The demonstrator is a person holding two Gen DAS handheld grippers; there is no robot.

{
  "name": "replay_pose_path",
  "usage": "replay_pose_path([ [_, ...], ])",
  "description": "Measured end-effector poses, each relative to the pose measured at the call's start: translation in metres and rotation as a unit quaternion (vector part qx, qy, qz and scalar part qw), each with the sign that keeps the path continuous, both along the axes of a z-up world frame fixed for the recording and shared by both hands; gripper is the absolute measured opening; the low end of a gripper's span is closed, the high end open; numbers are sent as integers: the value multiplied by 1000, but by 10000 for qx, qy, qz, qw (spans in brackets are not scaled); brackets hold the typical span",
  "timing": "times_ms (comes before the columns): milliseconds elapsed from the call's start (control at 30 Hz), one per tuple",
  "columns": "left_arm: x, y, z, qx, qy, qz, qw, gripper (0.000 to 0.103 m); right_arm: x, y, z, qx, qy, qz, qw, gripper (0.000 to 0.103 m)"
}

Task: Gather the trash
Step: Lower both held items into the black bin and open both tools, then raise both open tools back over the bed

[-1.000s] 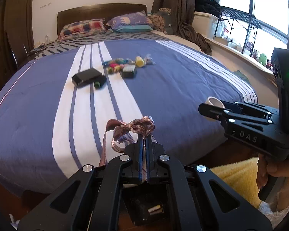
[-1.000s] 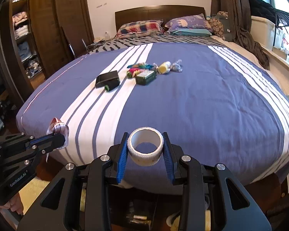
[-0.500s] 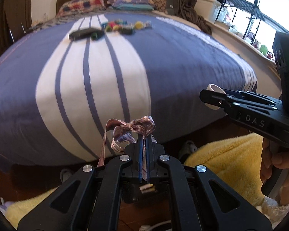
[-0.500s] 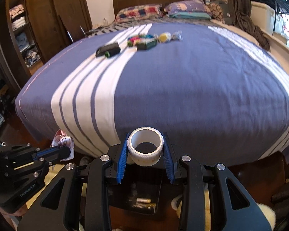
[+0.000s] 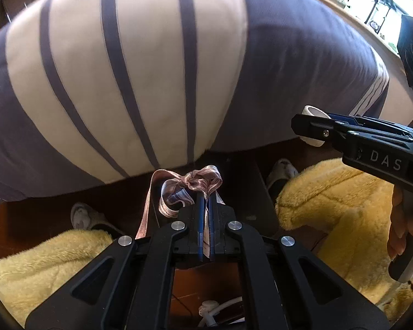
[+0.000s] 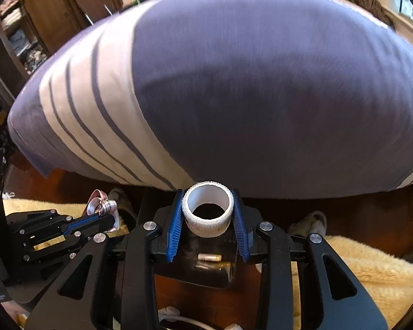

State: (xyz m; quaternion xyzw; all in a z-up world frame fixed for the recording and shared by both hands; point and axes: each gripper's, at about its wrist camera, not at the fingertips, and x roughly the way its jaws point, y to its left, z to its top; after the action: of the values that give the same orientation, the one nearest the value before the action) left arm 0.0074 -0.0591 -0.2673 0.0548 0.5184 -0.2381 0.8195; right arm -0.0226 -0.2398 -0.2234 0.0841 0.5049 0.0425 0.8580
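The left gripper (image 5: 205,206) points steeply down at the foot of the bed (image 5: 140,63). Its jaws are pressed fully together on a pink satin ribbon (image 5: 195,183). The bow of the ribbon stands just above the blue pads, and 1 loose tail hangs down at about 7 o'clock from the bow, beside the gripper body.

The right gripper (image 6: 208,214) also points steeply down. Its jaws are only a little apart and they clamp a white tape roll (image 6: 208,216) from both sides. The roll lies with its open hole facing up toward the camera. In the left wrist view this same roll (image 5: 314,112) shows at about 2 o'clock, at the tip of the right gripper, and the right hand (image 5: 402,225) holds the handle at the right edge.

Under the right gripper there is a dark bin (image 6: 206,264) on the floor, with a small pale piece of trash (image 6: 209,257) lying inside it. The tape roll is directly above this bin, not inside it. The ribbon (image 6: 100,205) appears at 9 o'clock from the roll, to the left of the bin.

A yellow fluffy rug (image 5: 336,192) covers the floor on both sides. 2 grey slippers (image 5: 282,169) rest at the edge of the bed.
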Motion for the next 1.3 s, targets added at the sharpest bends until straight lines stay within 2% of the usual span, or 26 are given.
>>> replay_pose_path([
  [400, 11, -11, -59, 87, 778, -151, 9968, 2, 14, 7, -67, 319, 849, 121, 9958, 35],
  [600, 18, -12, -74, 37, 1123, -151, 9935, 6, 25, 13, -83, 413, 1084, 133, 9932, 36],
  [667, 18, -11, -75, 67, 1131, -125, 9935, 16, 27, 14, -83, 401, 1131, 152, 9927, 37],
  [767, 19, -9, -75, 94, 1148, -72, 9933, 30, 29, 14, -81, 390, 1132, 143, 9927, 59],
  [900, 19, -7, -71, 115, 1125, -24, 9936, 40, 30, 11, -77, 396, 1060, 92, 9935, 60],
  [967, 17, -6, -67, 100, 1092, -18, 9940, 51, 30, 7, -73, 399, 1006, 36, 9941, 61],
  [1067, 16, -5, -60, 85, 997, -33, 9950, 62, 29, 2, -67, 401, 913, -52, 9950, 62],
  [1300, 13, -1, -32, 125, 682, 81, 9976, 71, 26, -11, -44, 433, 690, -207, 9965, 63],
])
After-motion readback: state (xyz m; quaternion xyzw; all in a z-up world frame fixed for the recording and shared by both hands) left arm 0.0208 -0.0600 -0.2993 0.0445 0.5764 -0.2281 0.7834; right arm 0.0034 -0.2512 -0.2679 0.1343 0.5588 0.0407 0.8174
